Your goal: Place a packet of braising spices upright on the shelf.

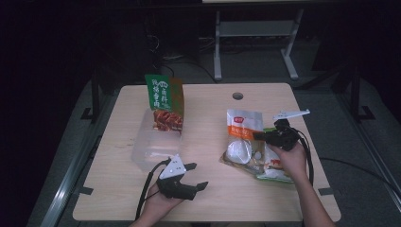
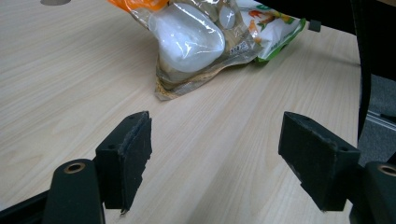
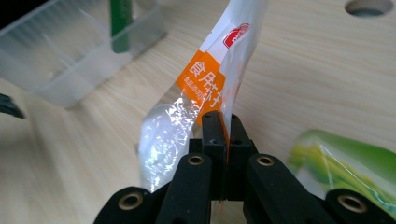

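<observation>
So there's a clear plastic bin (image 1: 153,144) sitting left of centre on the table, and a green snack pouch (image 1: 164,101) stands upright in its far end. Nothing else in the bin that I can make out. Over on the right, the right gripper (image 3: 223,122) has its jaws pressed together on the edge of the orange-and-clear food bag (image 3: 205,100), lifting that edge a bit. The bag partly lies on a green-and-white packet (image 1: 274,165). The left gripper (image 1: 193,176) hangs near the front edge, jaws spread wide, nothing between them. The tabletop is light wood (image 1: 208,198) with a cable hole (image 1: 238,96). Room's dark.
</observation>
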`<state>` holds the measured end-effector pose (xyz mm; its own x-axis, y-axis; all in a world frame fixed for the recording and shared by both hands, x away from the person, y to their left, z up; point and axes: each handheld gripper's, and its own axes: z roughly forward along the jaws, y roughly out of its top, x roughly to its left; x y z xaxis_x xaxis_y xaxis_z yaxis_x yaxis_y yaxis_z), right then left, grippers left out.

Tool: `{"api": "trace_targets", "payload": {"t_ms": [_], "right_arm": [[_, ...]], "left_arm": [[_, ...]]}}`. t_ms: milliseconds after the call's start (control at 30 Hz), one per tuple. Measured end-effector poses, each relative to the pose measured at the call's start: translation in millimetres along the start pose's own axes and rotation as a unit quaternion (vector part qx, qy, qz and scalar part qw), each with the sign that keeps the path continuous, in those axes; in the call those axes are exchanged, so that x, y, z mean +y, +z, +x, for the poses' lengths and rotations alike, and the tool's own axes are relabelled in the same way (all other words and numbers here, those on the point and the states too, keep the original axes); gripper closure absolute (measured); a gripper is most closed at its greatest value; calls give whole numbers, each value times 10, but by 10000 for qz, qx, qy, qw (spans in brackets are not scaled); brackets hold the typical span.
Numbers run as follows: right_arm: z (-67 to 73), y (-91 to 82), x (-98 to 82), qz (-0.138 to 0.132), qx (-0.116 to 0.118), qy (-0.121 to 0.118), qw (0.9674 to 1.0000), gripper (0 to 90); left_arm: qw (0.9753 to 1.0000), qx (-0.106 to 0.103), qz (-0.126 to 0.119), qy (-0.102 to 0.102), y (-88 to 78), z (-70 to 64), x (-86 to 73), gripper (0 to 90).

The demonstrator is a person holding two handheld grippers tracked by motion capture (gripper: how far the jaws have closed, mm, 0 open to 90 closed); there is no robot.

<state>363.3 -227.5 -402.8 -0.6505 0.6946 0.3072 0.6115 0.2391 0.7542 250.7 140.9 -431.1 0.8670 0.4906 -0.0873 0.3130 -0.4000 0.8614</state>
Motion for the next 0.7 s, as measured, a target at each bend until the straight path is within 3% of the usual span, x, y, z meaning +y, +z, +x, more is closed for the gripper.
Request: {"api": "trace_targets", "payload": {"t_ms": [100, 267, 467, 533, 667, 700], "right_arm": [[89, -40, 17, -162, 172, -131, 9996, 897], [240, -86, 28, -304, 334, -447, 9980, 899], [370, -134, 13, -347, 561, -736, 9951, 899], [397, -143, -13, -451, 651, -879, 9930, 898], [374, -142, -92, -533, 765, -859, 9919, 898], [366, -147, -96, -518, 771, -862, 9919, 898]], "left_arm": [[10000, -61, -46, -41, 21, -12, 22, 250], [9999, -147, 11, 61, 80, -46, 53, 251], [9997, -212, 60, 96, 287, -92, 138, 251], [9997, -126, 133, 164, 388, -89, 168, 251], [9995, 56, 188, 243, 573, -7, 225, 252], [9998, 104, 137, 141, 630, 18, 241, 255]]}}
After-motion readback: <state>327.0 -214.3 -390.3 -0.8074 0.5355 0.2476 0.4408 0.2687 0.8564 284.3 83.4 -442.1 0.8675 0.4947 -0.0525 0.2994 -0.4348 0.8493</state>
